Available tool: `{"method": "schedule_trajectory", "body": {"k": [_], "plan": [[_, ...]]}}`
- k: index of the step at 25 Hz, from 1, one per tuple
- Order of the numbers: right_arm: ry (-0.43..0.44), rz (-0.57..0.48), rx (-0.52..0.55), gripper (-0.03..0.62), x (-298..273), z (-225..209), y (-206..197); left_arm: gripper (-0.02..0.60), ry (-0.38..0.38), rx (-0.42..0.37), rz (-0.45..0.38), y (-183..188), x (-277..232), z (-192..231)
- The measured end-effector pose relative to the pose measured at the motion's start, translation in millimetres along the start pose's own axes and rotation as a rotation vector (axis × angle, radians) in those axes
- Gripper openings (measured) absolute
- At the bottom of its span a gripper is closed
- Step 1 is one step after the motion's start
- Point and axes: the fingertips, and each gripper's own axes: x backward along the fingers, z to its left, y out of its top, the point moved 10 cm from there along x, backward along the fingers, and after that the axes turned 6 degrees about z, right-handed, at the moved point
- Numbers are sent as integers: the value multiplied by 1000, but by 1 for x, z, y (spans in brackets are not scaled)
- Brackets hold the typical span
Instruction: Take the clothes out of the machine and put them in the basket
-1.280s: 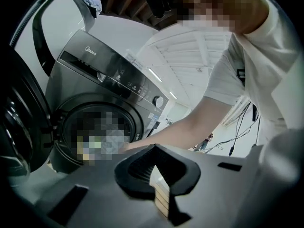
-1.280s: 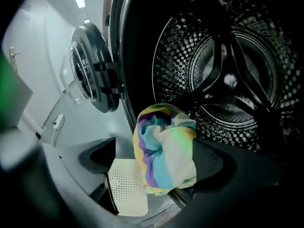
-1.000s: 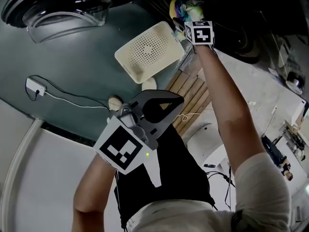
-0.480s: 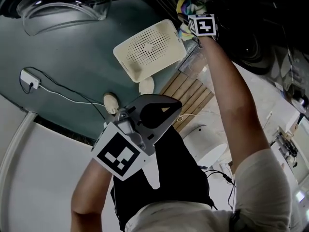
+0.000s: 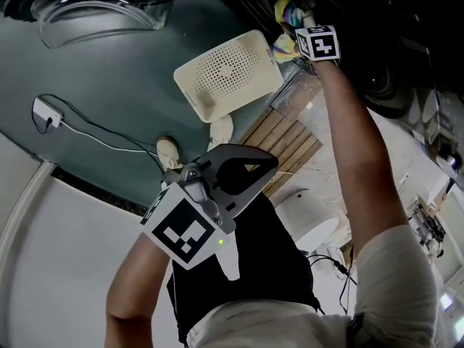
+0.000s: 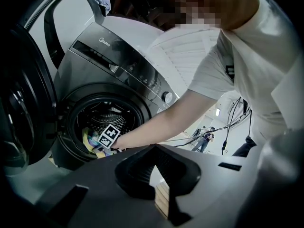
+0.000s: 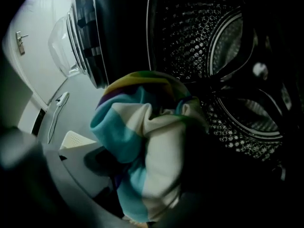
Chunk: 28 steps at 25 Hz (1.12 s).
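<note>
Right hand-held gripper [image 5: 293, 27], jaws just closing, pinches bunched striped garment [image 7: 142, 141] inside washer drum [image 7: 228, 56], long axis along the jaws. Left hand-held gripper [image 5: 270, 162] pressed together.

I see the grey-green floor [image 5: 116, 78] carrying a cream perforated laundry basket [image 5: 228, 75], a slatted wooden board [image 5: 286, 140] just beside it, a white power strip [image 5: 45, 112] well apart, and the washing machine [image 6: 109, 80] standing on it
</note>
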Motion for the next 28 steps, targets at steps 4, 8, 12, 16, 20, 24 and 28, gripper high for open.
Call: {"method": "schedule_trajectory", "body": {"k": [4,8,12,16,20,24,28], "plan": [[15,-12,-19,222,10,-5,-2,-3,-1,-2,10,5,-2,-4],[-4,20,-20,197,17,-9,1,-3,5,11,9,11,0,-14],[-39,-24,-123,189,34,-12,1,-3,3,15,16,16,4,-23],[-72,-79,-164,187,59,-12,-1,-3,-12,9,15,19,9,-33],[-85,-129,-174,186,88,-11,-1,-3,-29,9,11,19,12,-43],[-107,-183,-147,186,127,-2,3,-3,-45,-19,8,20,23,-58],[-130,-216,-127,186,163,16,2,-3,-45,-38,-19,19,40,-74]]}}
